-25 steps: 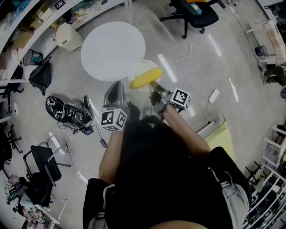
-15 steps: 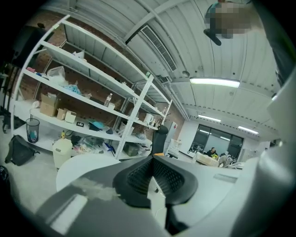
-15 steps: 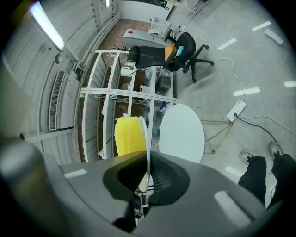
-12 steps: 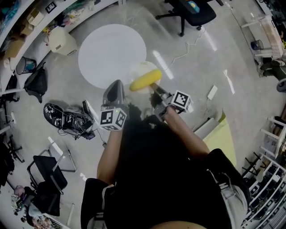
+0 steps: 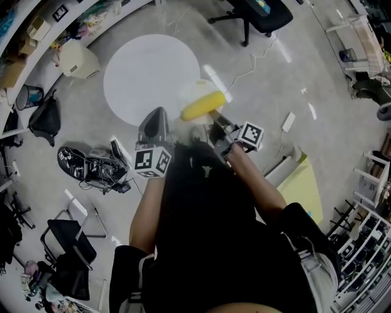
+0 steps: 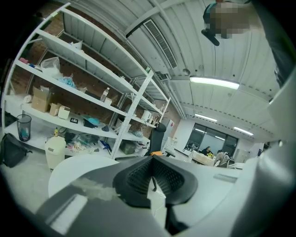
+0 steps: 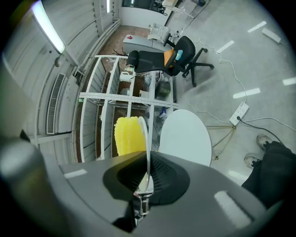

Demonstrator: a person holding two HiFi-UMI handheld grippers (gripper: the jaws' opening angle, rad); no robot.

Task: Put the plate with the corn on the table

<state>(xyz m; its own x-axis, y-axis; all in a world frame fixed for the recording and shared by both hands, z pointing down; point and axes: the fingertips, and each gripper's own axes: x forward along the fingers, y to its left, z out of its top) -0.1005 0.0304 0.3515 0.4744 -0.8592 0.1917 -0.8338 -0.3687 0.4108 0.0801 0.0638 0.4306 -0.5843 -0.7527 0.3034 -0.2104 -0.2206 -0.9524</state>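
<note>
Just beside the edge of the smooth round white table [image 5: 140, 73], a thin, pale round plate [image 5: 194, 90] carries a bumpy yellow corn cob [image 5: 201, 107]. Reaching forward and slightly downward, the right gripper [image 5: 214, 117] has its ribbed black pads clamped on the plate's near rim. Alongside it, pointing much the same way, the left gripper [image 5: 157, 115] has its jaws pressed together on nothing.

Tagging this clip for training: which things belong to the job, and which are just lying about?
Job: plate, corn, round white table, right gripper shut on the plate.
Lying about: office chair, power strip, black bag, cream bin.
</note>
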